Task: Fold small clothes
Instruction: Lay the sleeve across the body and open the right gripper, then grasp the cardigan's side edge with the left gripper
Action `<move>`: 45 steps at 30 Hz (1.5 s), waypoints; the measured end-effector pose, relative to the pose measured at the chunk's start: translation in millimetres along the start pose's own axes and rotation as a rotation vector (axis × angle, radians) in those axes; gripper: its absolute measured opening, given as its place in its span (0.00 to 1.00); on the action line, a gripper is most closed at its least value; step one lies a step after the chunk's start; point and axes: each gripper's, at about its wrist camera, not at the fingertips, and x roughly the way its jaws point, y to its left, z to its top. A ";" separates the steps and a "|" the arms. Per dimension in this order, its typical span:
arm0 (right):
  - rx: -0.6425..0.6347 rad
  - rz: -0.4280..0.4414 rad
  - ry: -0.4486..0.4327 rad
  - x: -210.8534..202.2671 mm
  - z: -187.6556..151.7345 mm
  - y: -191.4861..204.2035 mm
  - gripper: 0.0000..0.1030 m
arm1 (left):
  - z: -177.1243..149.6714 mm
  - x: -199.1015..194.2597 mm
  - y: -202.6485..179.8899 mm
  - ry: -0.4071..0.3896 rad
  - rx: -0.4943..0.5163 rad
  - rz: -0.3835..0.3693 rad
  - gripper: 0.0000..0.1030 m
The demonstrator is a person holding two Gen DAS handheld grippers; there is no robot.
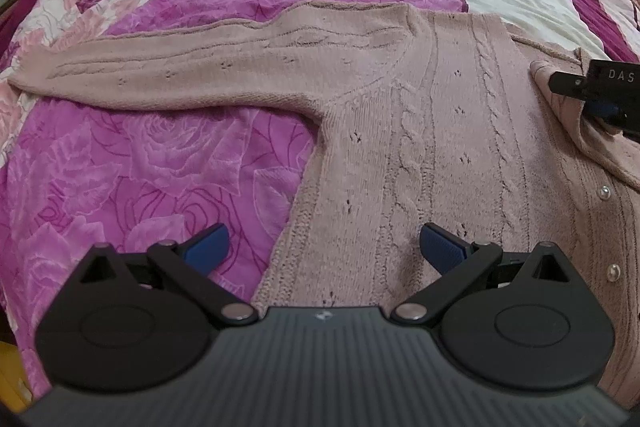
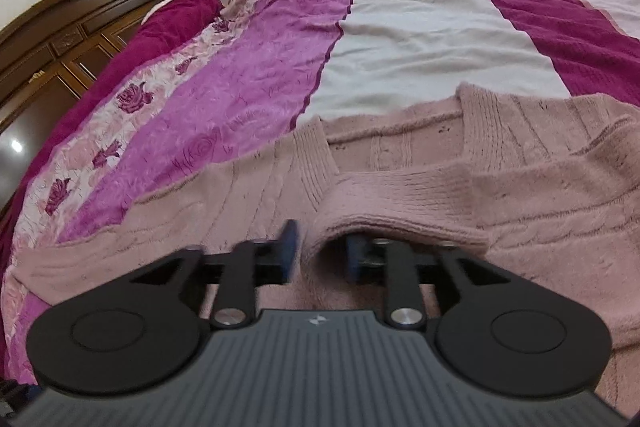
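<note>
Below, left gripper (image 1: pixel 324 247) spread wide over cardigan (image 1: pixel 420 131), right gripper (image 2: pixel 318 247) parted around cuff (image 2: pixel 400 199)

The left gripper (image 1: pixel 324 247) points steeply downward, its jaws spread wide apart and holding nothing. The right gripper (image 2: pixel 318 247) tilts downward (less steeply), its jaws partly parted.

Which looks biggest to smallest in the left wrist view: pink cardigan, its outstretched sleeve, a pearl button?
1. Pink cardigan, fills most of the right half.
2. Outstretched sleeve, a long band lying across the bedspread.
3. Pearl button, tiny.
The order is clear despite fisheye distortion.
</note>
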 end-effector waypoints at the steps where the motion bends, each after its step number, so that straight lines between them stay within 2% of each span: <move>1: 0.000 0.001 -0.001 -0.8 -1.1 -0.1 0.50 | 0.2 0.1 -0.1 0.000 0.000 0.000 1.00; 15: -0.071 -0.087 -0.009 -36.0 -4.0 6.3 0.61 | 1.3 -9.8 -1.0 -0.020 0.006 -0.008 1.00; 23: -0.064 -0.112 -0.026 -69.2 -9.6 -19.5 0.64 | 10.2 -19.9 -16.4 -0.050 0.047 -0.028 1.00; 35: 0.059 -0.254 -0.018 -110.2 -20.2 -101.5 0.64 | 29.0 -13.6 -87.3 -0.096 0.203 -0.080 1.00; 40: 0.082 -0.250 -0.017 -110.3 -23.4 -119.6 0.64 | 38.2 -9.5 -127.8 -0.155 0.315 -0.103 1.00; 45: 0.074 -0.249 -0.025 -107.8 -24.5 -117.6 0.64 | 46.5 1.6 -158.9 -0.187 0.396 -0.119 0.98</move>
